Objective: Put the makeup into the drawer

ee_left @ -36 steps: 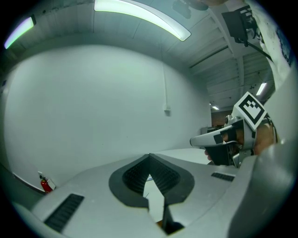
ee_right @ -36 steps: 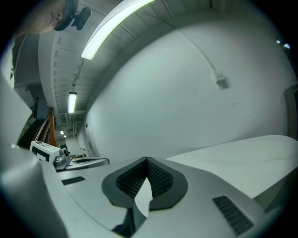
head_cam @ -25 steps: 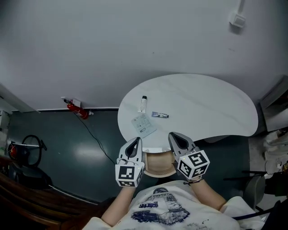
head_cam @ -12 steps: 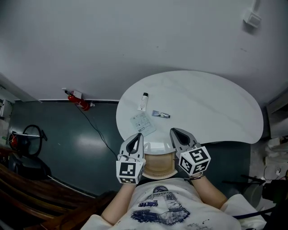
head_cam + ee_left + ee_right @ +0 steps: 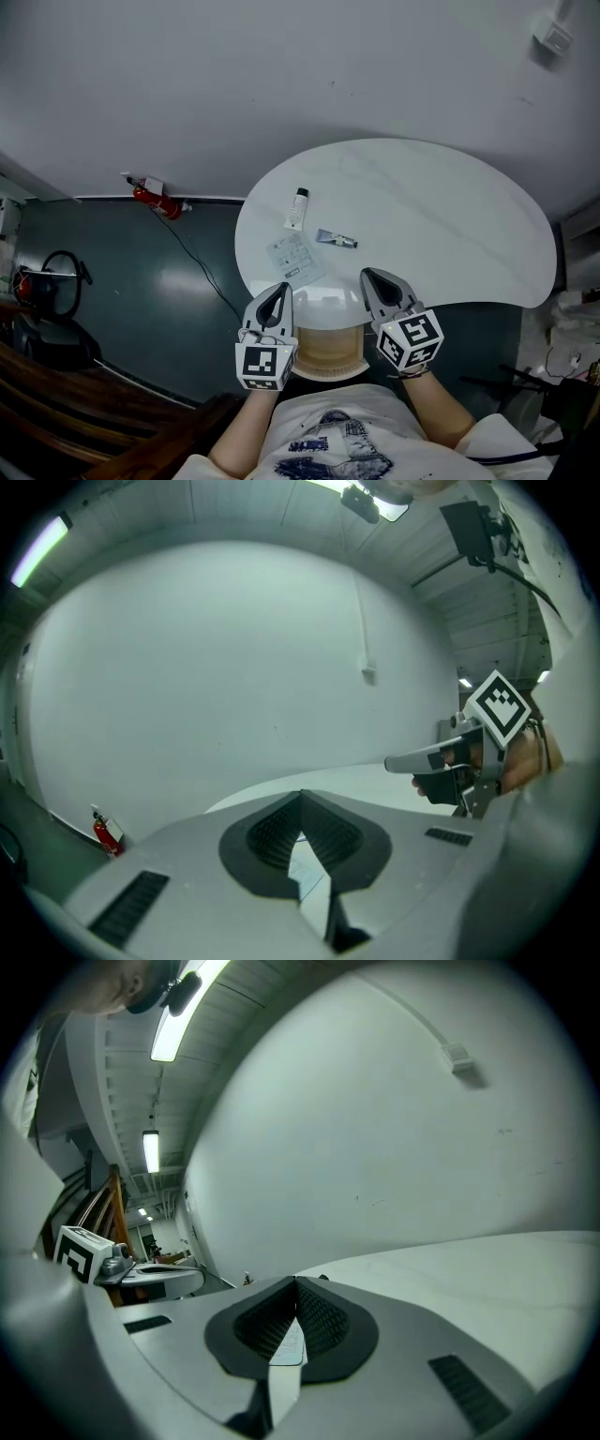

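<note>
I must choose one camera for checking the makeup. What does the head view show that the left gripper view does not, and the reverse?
Only the head view shows the white tube, the small tube and the flat packet on the table, and the wooden drawer open below its near edge. Only the left gripper view shows the ceiling light and the left gripper up close, jaws together, nothing between. Both show the white table, the red fire extinguisher and the right gripper.

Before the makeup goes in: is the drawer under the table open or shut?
Open. The drawer sticks out from under the table edge, its tan inside showing.
</note>
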Demonstrator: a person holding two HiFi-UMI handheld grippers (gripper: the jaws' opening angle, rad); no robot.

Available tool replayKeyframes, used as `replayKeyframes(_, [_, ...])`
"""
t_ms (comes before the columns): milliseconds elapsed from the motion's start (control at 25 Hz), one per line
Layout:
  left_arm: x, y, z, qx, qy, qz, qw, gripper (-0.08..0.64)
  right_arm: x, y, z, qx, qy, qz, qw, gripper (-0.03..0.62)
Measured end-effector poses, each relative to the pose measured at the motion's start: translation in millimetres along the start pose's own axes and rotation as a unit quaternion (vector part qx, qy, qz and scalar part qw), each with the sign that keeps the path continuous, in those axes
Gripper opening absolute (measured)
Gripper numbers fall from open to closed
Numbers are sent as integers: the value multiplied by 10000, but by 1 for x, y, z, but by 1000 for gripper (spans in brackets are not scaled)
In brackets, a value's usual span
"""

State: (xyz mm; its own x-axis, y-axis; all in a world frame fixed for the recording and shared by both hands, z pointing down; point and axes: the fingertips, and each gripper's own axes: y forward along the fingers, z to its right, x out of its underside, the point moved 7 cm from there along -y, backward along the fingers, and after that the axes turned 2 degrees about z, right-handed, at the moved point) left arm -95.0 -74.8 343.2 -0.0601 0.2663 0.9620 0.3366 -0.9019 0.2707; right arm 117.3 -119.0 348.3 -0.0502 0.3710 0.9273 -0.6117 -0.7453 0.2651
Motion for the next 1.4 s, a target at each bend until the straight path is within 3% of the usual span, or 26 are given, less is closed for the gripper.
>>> replayKeyframes(520, [18, 32, -12, -86, -133, -56, 9999, 47, 20, 28, 9, -59, -80, -173, 9998, 20])
replayKeyframes(1400, [50, 76, -18, -16, -300, -416, 9987, 47, 56, 82, 47, -263, -774, -1127, 9903, 38])
